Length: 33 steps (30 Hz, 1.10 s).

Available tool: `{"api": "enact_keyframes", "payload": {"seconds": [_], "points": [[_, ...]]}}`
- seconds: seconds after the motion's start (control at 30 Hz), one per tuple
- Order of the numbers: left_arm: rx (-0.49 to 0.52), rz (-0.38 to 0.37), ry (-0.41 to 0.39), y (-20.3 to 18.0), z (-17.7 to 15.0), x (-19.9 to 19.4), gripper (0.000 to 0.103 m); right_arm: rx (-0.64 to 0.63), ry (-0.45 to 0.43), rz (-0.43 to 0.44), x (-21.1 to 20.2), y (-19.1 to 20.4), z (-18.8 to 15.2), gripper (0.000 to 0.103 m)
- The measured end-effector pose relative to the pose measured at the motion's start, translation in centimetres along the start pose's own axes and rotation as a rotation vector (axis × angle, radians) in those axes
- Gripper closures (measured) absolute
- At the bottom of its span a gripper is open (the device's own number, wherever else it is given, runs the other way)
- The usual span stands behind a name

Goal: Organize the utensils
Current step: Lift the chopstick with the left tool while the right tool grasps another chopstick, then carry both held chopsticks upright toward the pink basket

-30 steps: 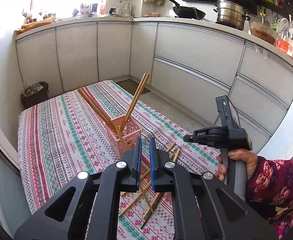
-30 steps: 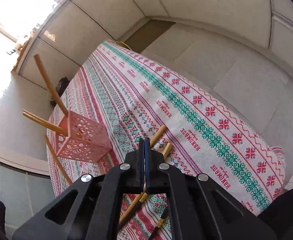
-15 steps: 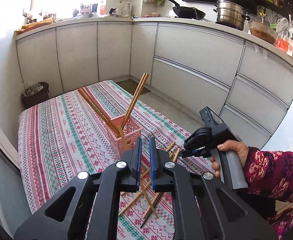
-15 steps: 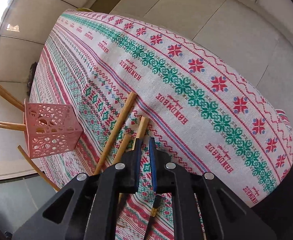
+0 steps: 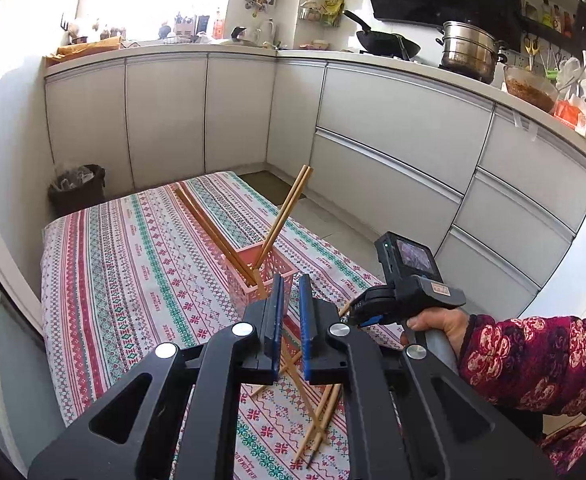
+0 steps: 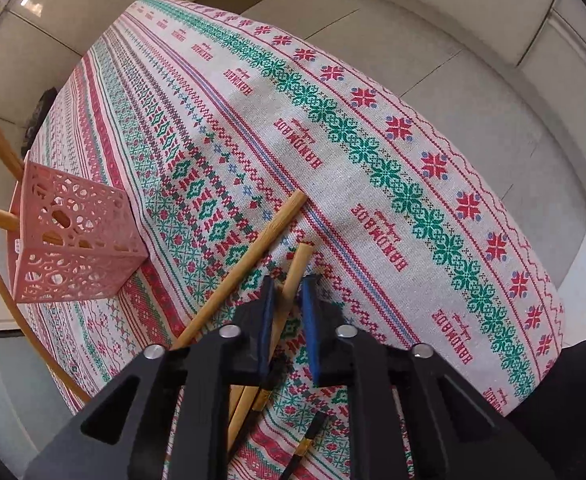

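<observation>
Chopsticks (image 6: 253,248) lie loose on the cloth-covered table (image 5: 133,280), and more of them stand in a basket.

The table fills the middle of the left wrist view under a striped, patterned cloth.

The pink pierced basket (image 5: 259,276) stands upright on it at frame centre, just beyond the left gripper's tips; in the right wrist view it sits at the left edge (image 6: 73,240). It holds two pairs of chopsticks (image 5: 281,216). One pair leans toward the upper left of the frame and the other toward the upper right, so they form a V rising out of the rim.

The left gripper (image 5: 289,308) fills the lower frame, its blue pads almost pressed together with only a slim slit between them and nothing in it. The right gripper (image 6: 287,312) tilts steeply down at the table. Its pads are narrowly parted and sit astride one loose chopstick, with no squeeze on it that I can see. In the left wrist view a hand (image 5: 437,326) in a floral sleeve (image 5: 533,360) holds it at the right of the frame.

The loose chopsticks sit beside the basket, near the table's close edge. In the right wrist view, two pale ones run from lower left to upper right with their blunt ends at frame centre. The shorter-looking one lines up with the gap between the pads. Dark chopsticks (image 6: 309,440) with a gold band show at the bottom, partly hidden.
</observation>
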<state>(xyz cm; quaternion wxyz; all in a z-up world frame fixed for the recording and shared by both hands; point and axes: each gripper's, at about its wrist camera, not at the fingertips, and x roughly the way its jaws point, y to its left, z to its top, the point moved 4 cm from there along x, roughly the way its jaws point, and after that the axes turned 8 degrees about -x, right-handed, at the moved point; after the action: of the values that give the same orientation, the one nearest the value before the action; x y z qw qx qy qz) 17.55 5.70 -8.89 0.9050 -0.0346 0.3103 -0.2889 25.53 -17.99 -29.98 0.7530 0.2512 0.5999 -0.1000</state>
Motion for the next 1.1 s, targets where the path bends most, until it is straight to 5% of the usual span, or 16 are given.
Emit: {"api": "enact_keyframes", "payload": {"seconds": [0.23,0.57,0.67,0.73,0.77,0.87,1.1], "points": [[-0.004,0.0,0.028,-0.2,-0.3,0.5,0.096,0.044,-0.029,0.059,-1.5,-4.2,-1.6,0.095],[-0.07,-0.051,0.207,1.3,-2.8,4.5,0.096,0.065,-0.041,0.15,-2.9,-5.3,-0.9,0.095],[-0.133,-0.071,0.303,1.9,-4.1,6.7,0.096,0.052,-0.033,0.15,-3.0,-5.4,-0.8,0.095],[-0.217,-0.07,0.416,2.1,-5.7,9.6,0.086,0.038,-0.025,0.138,-3.0,-5.8,-0.9,0.095],[-0.274,-0.05,0.477,2.4,-6.6,11.3,0.076,0.04,-0.02,0.135,-2.9,-6.1,-0.9,0.095],[-0.421,0.005,0.595,3.0,-8.6,15.6,0.073,0.059,-0.001,0.152,-2.3,-7.1,-0.8,0.095],[-0.496,0.207,0.679,3.1,-10.6,20.3,0.073,0.035,0.037,0.18,-1.7,-8.2,-0.8,0.095]]}}
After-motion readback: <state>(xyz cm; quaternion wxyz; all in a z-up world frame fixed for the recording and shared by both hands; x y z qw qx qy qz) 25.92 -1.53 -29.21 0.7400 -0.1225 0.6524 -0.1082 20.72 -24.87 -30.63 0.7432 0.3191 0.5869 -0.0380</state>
